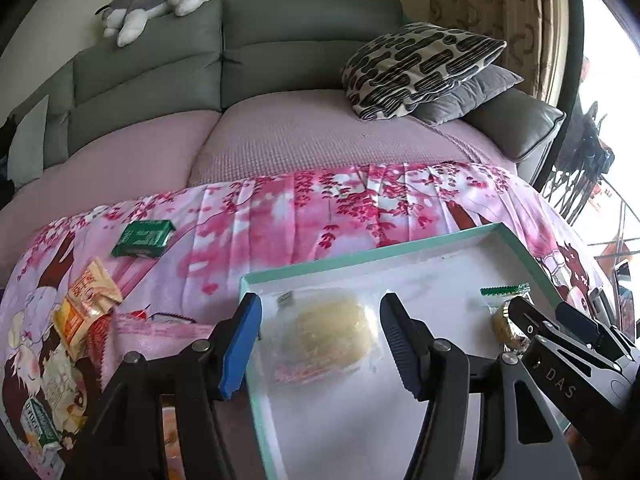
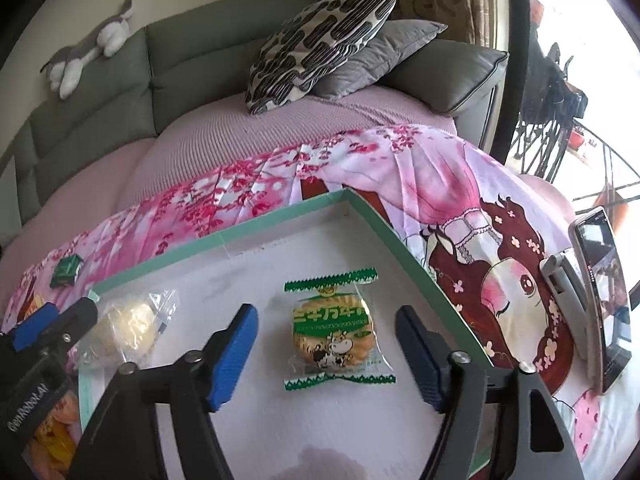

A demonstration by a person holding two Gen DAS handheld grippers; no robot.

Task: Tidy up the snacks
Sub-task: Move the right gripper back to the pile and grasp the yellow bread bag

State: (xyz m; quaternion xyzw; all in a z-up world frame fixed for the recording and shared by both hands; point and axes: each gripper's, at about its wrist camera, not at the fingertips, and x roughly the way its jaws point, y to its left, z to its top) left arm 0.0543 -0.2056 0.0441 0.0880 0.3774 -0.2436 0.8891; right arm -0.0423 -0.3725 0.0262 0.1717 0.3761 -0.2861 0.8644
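A shallow white tray with a teal rim (image 1: 360,254) (image 2: 248,226) lies on the pink floral cloth. In it lie a pale pastry in clear wrap (image 1: 332,326) (image 2: 128,326) at the left and a green-edged cookie packet (image 2: 334,334) (image 1: 505,300) at the right. My left gripper (image 1: 320,344) is open with its fingers on either side of the pastry. My right gripper (image 2: 326,356) is open with its fingers on either side of the cookie packet. It also shows in the left wrist view (image 1: 556,316). Neither holds anything.
Left of the tray on the cloth lie a dark green packet (image 1: 142,238) (image 2: 66,270), an orange-and-cream packet (image 1: 86,304) and more snacks (image 1: 40,428). A phone on a stand (image 2: 600,300) is at the right. A sofa with two cushions (image 1: 420,68) and a plush toy (image 1: 156,2) is behind.
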